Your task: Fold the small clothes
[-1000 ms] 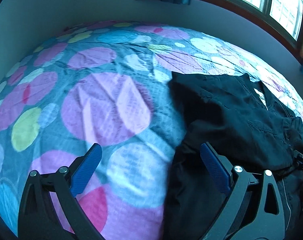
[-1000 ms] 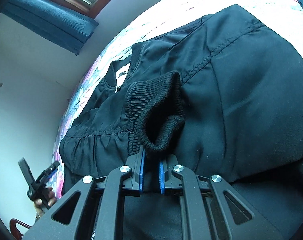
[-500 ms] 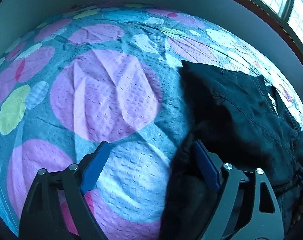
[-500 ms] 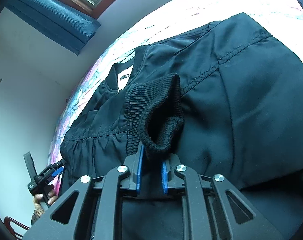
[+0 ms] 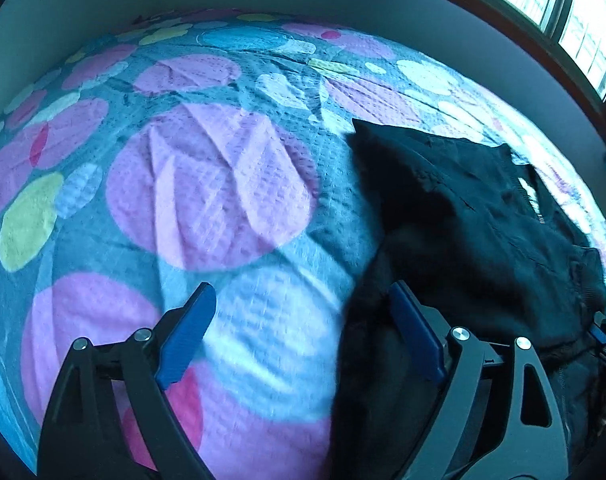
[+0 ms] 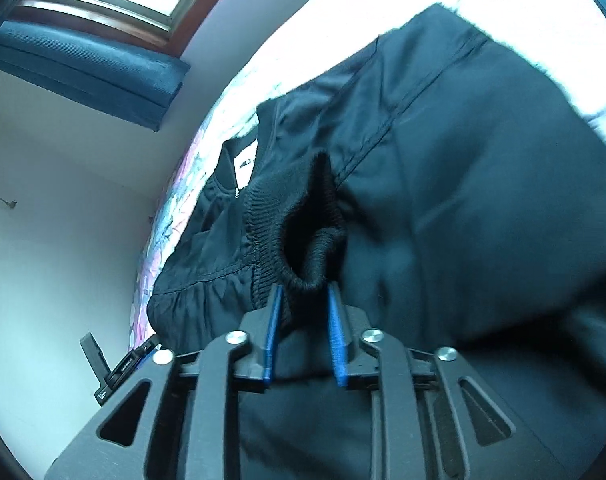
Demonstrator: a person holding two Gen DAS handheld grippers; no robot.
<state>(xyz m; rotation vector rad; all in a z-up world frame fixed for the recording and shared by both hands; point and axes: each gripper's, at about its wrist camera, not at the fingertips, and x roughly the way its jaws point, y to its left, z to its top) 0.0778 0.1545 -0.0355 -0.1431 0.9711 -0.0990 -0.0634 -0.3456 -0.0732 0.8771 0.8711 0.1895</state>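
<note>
The right gripper [image 6: 303, 300], clamped on the ribbed cuff [image 6: 303, 240] a second ago, has just been opening; its pads now stand clear of the cuff at twelve o'clock. The black jacket [image 5: 483, 220] lies on the bedspread [image 5: 207, 184], at three o'clock of the wide-open left gripper [image 5: 299, 320].

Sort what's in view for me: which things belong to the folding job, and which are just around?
Job:
- black jacket
- its ribbed cuff, between the just-opened right tongs
- left tongs, open

Around:
- spotted bedspread
- blue curtain
- window
</note>
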